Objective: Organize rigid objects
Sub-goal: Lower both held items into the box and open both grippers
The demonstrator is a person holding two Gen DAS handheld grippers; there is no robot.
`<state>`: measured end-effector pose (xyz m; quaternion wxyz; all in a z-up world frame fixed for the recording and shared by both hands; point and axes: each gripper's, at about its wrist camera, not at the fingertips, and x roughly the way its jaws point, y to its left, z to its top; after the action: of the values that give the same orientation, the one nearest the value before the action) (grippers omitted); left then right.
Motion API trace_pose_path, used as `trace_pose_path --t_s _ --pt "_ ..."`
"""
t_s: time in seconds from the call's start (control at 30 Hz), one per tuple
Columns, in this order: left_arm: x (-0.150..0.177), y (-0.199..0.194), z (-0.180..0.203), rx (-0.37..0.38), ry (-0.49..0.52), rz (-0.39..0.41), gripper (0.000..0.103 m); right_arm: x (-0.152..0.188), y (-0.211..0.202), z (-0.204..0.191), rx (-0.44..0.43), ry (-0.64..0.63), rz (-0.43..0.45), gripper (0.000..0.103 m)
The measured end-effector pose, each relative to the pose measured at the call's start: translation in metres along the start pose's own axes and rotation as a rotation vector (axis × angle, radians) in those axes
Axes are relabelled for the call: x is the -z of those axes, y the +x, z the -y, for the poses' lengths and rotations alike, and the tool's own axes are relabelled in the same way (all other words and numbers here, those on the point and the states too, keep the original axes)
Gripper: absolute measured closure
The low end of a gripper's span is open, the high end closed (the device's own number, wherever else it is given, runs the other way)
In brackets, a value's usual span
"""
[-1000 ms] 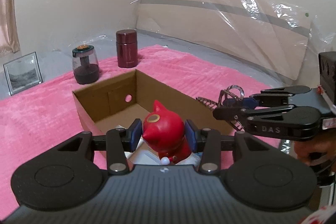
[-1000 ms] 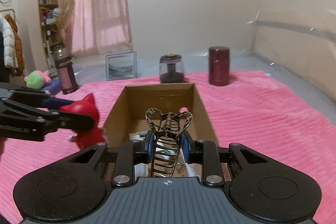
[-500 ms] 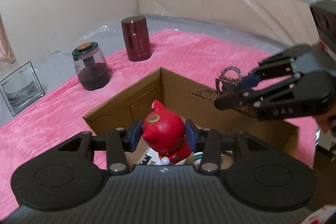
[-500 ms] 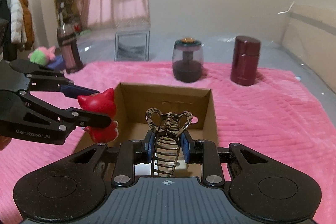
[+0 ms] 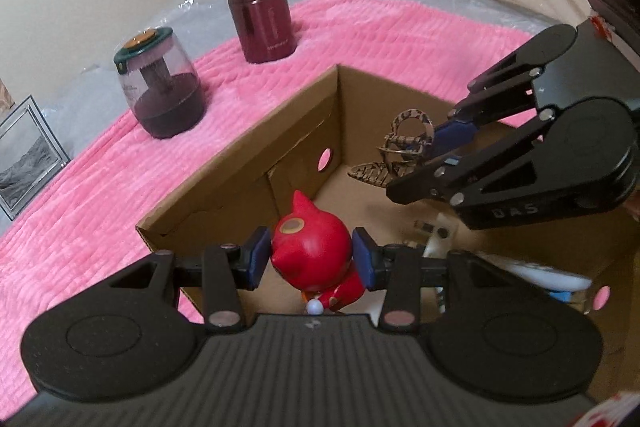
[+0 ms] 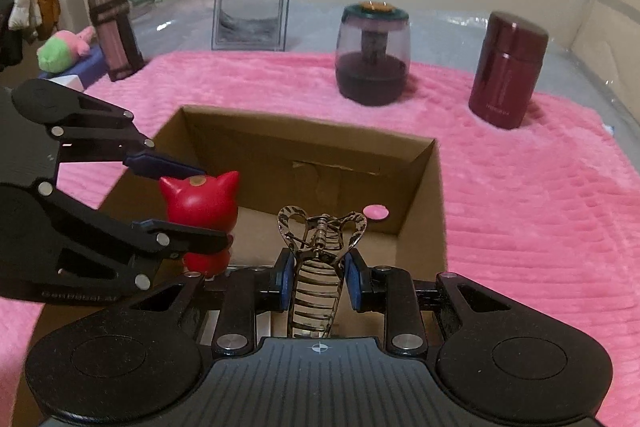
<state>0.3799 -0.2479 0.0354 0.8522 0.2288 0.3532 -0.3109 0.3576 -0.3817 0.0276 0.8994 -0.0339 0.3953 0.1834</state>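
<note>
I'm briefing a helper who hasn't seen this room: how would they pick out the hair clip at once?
Find the open cardboard box on the pink blanket. Two grippers hang over it; the hair clip is pinched upright in the right gripper. Unlike the solid red cat figurine in the left gripper, it is a see-through, patterned claw with curved teeth.

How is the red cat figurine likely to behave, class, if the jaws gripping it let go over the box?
The red cat figurine looks hard and glossy, so it may slip between the pads. Its round head seems bigger than its base, so it may well tip on landing in the cardboard box. It probably keeps its shape, being rigid.
</note>
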Motion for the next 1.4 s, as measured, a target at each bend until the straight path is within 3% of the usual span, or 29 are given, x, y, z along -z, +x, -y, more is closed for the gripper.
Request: trace_pose_path --t_s 0.63,1.4 --pt "-0.002 0.036 0.001 -0.04 0.045 -0.091 0.064 -0.007 0.048 -0.001 0.015 0.025 -0.073 0.079" --pt "-0.001 0.024 -0.003 -0.035 0.023 -0.036 0.064 -0.004 0.053 0.003 0.011 0.05 -0.07 0.079"
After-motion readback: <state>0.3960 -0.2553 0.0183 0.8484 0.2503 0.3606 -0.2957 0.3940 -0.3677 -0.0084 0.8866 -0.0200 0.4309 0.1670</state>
